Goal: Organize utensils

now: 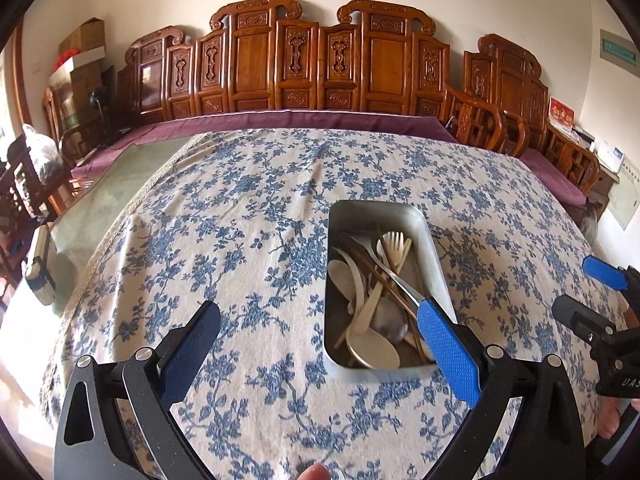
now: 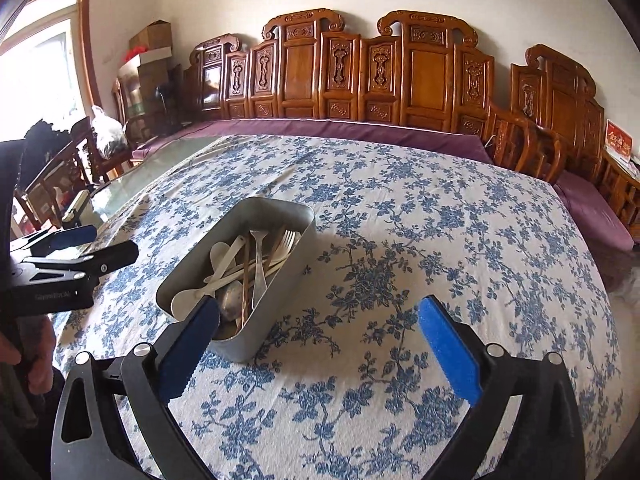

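At the far left edge of the table, on the bare glass beside the cloth, lies a small pale and dark case (image 1: 40,276), well apart from everything else. The left gripper (image 1: 320,320) hangs above the blue-flowered tablecloth (image 1: 224,240) with its jaws spread wide and nothing between them; its left finger is over bare cloth, and its blue right pad (image 1: 448,352) overlaps the near right corner of the metal tray (image 1: 428,232) in this view, though whether it touches the rim cannot be told. A fingertip of the person (image 1: 316,472) shows at the bottom edge of the left wrist view. The tray stands on the cloth toward the right of centre, its long side running away from the camera, and it holds all the utensils in a loose heap: white plastic spoons (image 1: 372,344) nearest, a steel spoon (image 1: 386,316) among them, brown chopsticks (image 1: 368,268) lying along the tray, a long steel-handled piece slanting across, and pale forks (image 1: 394,240) at the far end. Further right, the right gripper (image 2: 320,320) is also opened wide and empty, with its dark left finger in front of the tray's near end and its blue right pad (image 2: 452,356) over bare cloth. Behind the table runs a carved wooden bench (image 1: 320,56) with a purple cushion
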A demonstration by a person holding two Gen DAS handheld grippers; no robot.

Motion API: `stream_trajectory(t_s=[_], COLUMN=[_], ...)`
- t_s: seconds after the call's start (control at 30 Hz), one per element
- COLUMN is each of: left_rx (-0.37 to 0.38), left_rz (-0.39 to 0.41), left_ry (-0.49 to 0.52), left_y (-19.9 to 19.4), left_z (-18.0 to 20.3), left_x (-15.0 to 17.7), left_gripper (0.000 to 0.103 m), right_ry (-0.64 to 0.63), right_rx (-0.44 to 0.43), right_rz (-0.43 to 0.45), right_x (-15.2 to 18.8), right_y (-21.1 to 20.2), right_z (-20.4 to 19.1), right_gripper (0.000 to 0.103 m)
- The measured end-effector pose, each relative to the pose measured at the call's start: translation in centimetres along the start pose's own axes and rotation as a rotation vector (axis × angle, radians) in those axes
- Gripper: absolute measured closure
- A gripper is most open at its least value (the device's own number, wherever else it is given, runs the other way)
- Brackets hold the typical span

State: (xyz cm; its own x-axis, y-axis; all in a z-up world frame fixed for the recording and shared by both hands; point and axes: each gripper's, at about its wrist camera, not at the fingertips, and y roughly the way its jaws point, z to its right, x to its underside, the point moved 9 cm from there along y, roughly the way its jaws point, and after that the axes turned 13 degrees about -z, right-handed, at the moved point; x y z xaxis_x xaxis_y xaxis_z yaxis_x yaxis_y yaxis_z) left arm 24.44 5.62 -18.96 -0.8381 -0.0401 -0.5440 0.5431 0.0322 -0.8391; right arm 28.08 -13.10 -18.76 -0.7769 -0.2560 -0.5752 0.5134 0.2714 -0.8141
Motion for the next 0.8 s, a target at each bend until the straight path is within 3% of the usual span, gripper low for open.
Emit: stream_trajectory(t_s=[0.4,0.67,0.8], left_rx=[0.065,0.050,0.040], left_rz=[-0.043,-0.009,0.034], left_ry=[0.003,0.025,0.045], left_y=[-4.0,-7.2,-9.6], left_z=[2.7,3.6,4.3], left_x=[3.3,4.3,3.9], left_gripper=[0.008,0.008,0.008], right_ry=[0.043,0.077,0.079], right_rx=[0.044,0.071,0.061], right_rz=[0.038,0.045,0.094], right_x=[2.5,4.3,4.5], right_y=[-5.2,-8.0,-10.6], right_z=[1.0,1.5,1.3], right_gripper=[0.003,0.003,0.003])
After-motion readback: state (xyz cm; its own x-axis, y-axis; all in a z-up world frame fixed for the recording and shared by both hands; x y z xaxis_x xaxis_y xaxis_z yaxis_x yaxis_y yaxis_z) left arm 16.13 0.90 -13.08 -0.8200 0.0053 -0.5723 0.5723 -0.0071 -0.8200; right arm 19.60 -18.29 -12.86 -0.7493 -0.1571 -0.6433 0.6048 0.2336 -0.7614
